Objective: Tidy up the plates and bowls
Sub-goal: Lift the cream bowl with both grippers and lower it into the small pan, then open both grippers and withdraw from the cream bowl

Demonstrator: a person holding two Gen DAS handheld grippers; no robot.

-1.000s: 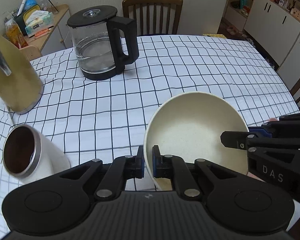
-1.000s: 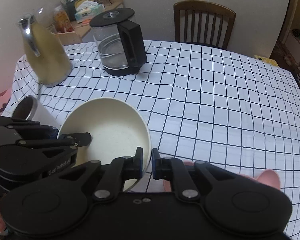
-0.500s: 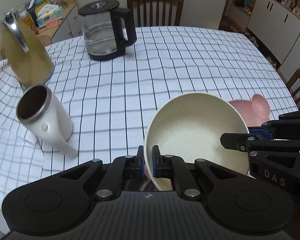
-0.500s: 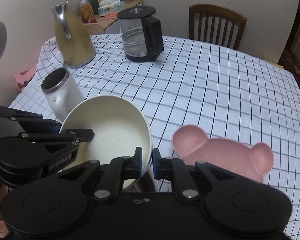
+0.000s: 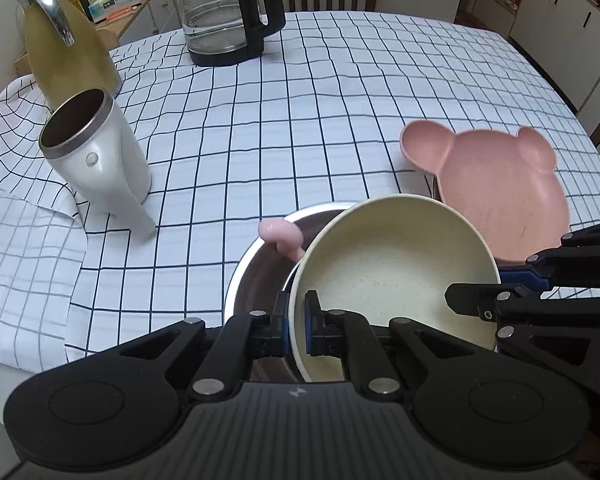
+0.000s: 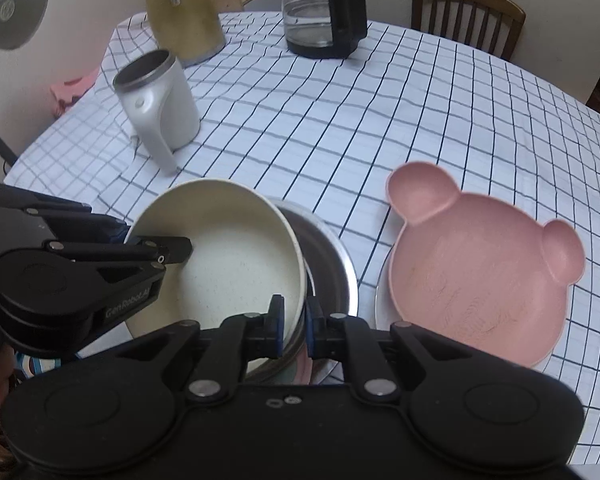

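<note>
Nesting underway: left gripper (image 5: 297,322) and right gripper (image 6: 293,326) both pinch cream bowl's (image 5: 396,288) rim, tilted over steel bowl (image 6: 332,264); pink bear plate (image 6: 480,268) unsorted.

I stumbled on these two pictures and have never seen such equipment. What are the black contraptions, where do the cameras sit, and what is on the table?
No robot here: a person holds a pair of two-fingered tongs in each hand, each with a wide-angle camera looking along its fingers. One picture comes from the left tongs, the other from the right tongs; each also shows the other pair from the side. Both are shut on the rim of one cream bowl, carrying it together, tilted, above a metal bowl. On the checked tablecloth there are also a pink bear-shaped plate, a white mug, a glass coffee pot and a yellowish jug.
</note>
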